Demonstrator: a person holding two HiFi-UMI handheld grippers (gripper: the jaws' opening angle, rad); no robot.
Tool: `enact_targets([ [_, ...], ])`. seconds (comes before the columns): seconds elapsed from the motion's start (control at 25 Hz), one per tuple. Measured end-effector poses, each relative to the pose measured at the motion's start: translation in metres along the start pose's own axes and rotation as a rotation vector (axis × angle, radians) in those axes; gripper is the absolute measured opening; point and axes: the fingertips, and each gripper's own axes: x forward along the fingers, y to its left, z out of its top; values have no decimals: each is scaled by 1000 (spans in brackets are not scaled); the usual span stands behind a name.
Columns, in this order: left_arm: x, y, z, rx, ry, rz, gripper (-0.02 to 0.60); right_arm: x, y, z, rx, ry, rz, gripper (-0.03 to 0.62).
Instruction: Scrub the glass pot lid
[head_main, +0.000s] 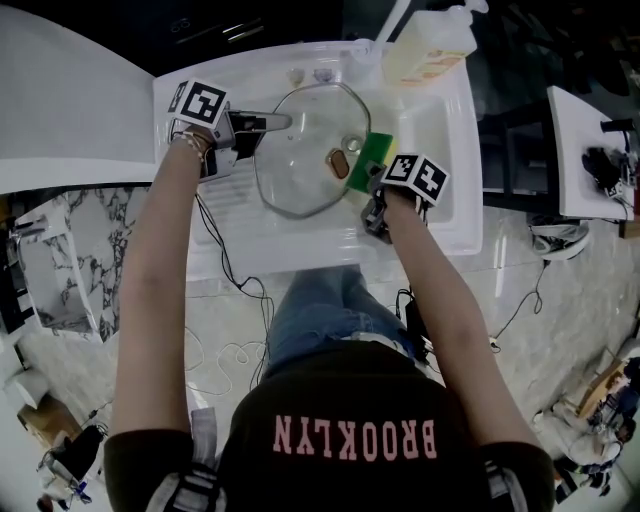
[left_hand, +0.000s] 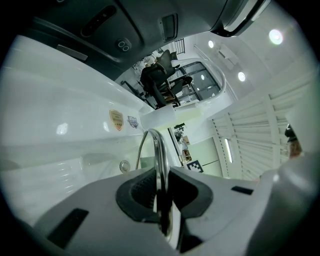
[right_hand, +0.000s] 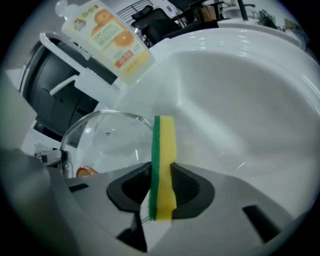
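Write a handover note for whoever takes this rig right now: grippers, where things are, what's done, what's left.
Left gripper: jaws shut on the lid rim, holding it over the sink.
Right gripper: jaws shut on the sponge, which is at the lid's right edge.
Soap bottle: at the sink's far right corner.
Done: both grasps. No suds show, so scrubbing progress is unclear.
Left: work the sponge across the glass, probably both faces, then set things down.
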Motion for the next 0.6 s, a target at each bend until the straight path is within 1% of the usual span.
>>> enact_targets([
  [0.08,0,1,0,1,0,7,34,5,-7,-4,-10,39,-69,100],
  [0.2,0,2,1,11,-1,12,34,15,-19,-9,9,90,-144,101],
  [0.32,1,3,2,38,0,8,34,21,-31,-8,9,111,-186,101],
  [0.44,1,-1,2,22,-4,0,34,13,-28,2,-35,87,-160,101],
  [0.6,0,4,4,55,-12,32,34,-10,-7,17,-63,30,-51,103],
])
